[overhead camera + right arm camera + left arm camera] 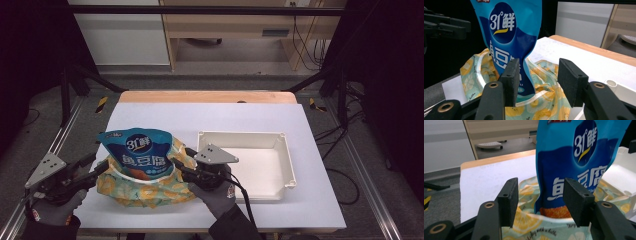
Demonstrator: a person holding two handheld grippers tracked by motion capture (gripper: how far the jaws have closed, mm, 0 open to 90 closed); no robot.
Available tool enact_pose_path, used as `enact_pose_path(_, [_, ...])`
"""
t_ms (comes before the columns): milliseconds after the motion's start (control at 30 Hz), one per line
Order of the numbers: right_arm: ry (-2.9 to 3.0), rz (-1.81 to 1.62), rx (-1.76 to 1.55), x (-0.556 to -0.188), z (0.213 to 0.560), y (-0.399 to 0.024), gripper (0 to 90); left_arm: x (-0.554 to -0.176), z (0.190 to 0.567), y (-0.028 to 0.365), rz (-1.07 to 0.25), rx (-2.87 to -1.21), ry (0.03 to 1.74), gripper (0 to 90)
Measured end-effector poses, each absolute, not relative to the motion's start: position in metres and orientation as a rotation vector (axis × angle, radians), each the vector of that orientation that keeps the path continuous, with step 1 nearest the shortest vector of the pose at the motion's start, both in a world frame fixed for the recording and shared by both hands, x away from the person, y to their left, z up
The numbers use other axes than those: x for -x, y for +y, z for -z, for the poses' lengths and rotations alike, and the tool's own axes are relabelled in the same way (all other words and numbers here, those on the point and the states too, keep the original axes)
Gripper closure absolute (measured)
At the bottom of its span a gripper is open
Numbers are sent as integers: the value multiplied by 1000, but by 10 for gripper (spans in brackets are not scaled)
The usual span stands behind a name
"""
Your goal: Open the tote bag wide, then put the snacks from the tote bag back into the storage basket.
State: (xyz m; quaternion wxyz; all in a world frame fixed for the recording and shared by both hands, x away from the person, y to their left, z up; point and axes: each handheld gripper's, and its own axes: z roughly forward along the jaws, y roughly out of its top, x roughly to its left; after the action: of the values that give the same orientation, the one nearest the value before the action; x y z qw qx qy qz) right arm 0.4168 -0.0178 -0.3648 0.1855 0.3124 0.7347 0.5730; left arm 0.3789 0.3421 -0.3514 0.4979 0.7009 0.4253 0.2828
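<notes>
A blue snack pouch (135,149) stands upright inside a lemon-print cloth bag (145,194) on the white table top. My left gripper (99,164) sits at the bag's left rim, jaws open. In the left gripper view the left gripper (540,197) frames the bag's rim and the pouch (574,170) behind it, with the pads apart from both. My right gripper (181,157) is at the bag's right rim. In the right gripper view the right gripper (539,80) stands open, with the pouch's edge (506,40) and the bag (544,100) beyond the pads.
A white shallow tray (240,134) lies right of the bag, close behind the right hand. The white sheet (225,115) covers the wooden table, whose far edge shows behind. Dark frame posts stand at both sides.
</notes>
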Motion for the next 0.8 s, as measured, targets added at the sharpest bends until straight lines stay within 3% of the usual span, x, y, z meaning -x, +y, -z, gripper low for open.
enact_pose_path(800, [2057, -1620, -851, -428, 342, -14, 521, -400, 330, 331, -738, -1635, 1007, 451])
